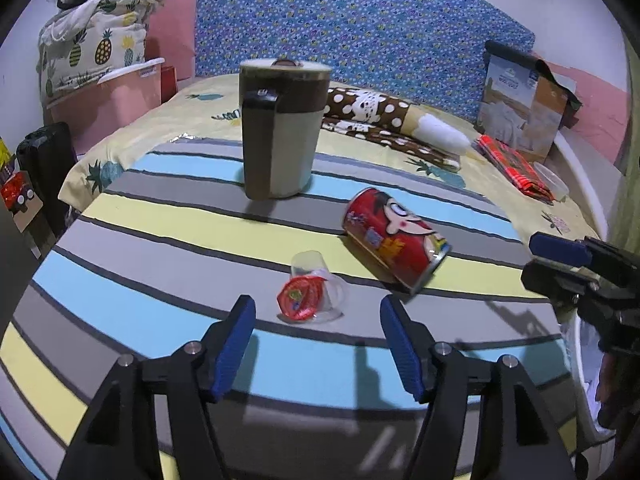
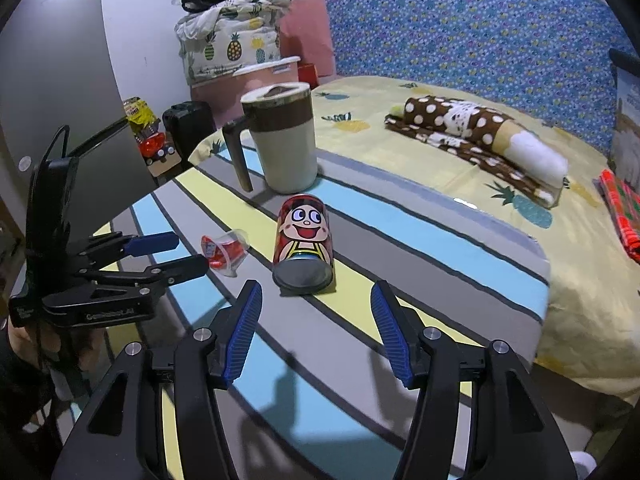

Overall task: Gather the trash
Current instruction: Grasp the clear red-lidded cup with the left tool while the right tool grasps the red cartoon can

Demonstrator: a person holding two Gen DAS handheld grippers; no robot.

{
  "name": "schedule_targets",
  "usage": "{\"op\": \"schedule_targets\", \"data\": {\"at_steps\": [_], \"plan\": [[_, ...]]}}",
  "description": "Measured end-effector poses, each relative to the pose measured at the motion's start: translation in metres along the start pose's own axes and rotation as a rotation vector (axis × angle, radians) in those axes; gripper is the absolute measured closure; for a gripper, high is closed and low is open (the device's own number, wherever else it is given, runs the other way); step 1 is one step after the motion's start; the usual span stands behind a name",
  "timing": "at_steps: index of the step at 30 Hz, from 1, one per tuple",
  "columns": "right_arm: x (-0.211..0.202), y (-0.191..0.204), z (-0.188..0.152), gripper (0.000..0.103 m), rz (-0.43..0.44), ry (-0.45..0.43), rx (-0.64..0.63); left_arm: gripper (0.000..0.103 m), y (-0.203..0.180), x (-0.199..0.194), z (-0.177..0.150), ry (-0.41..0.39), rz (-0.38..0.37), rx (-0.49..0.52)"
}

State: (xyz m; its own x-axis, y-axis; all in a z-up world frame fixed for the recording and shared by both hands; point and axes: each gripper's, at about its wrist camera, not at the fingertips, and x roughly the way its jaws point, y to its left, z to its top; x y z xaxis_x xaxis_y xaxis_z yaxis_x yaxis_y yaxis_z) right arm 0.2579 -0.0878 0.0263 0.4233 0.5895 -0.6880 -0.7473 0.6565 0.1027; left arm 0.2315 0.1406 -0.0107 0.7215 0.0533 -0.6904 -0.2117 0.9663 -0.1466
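Observation:
A red cartoon can (image 1: 394, 236) lies on its side on the striped cloth; in the right wrist view the can (image 2: 303, 240) lies just ahead of my open right gripper (image 2: 316, 296). A small clear plastic cup with a red foil lid (image 1: 310, 294) lies tipped over just ahead of my open left gripper (image 1: 318, 312). The cup (image 2: 226, 250) also shows next to the left gripper (image 2: 180, 254) in the right wrist view. The right gripper (image 1: 560, 256) shows at the right edge of the left wrist view. Both grippers are empty.
A beige and brown lidded mug (image 1: 280, 128) stands upright behind the trash. A spotted brown blanket roll (image 1: 384, 120), a red packet (image 1: 516, 168) and a box (image 1: 524, 108) lie on the bed behind. A pink bin (image 1: 116, 96) stands at left.

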Motion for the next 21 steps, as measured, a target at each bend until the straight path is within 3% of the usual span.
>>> {"op": "schedule_targets", "data": {"at_steps": [17, 21], "plan": [[0.044, -0.004, 0.021, 0.043, 0.059, 0.034, 0.008, 0.036, 0.014, 0.039, 0.003, 0.080, 0.020, -0.061], [0.054, -0.001, 0.023, 0.043, 0.071, 0.050, 0.006, 0.045, 0.015, 0.038, 0.003, 0.074, 0.004, -0.065]]}}
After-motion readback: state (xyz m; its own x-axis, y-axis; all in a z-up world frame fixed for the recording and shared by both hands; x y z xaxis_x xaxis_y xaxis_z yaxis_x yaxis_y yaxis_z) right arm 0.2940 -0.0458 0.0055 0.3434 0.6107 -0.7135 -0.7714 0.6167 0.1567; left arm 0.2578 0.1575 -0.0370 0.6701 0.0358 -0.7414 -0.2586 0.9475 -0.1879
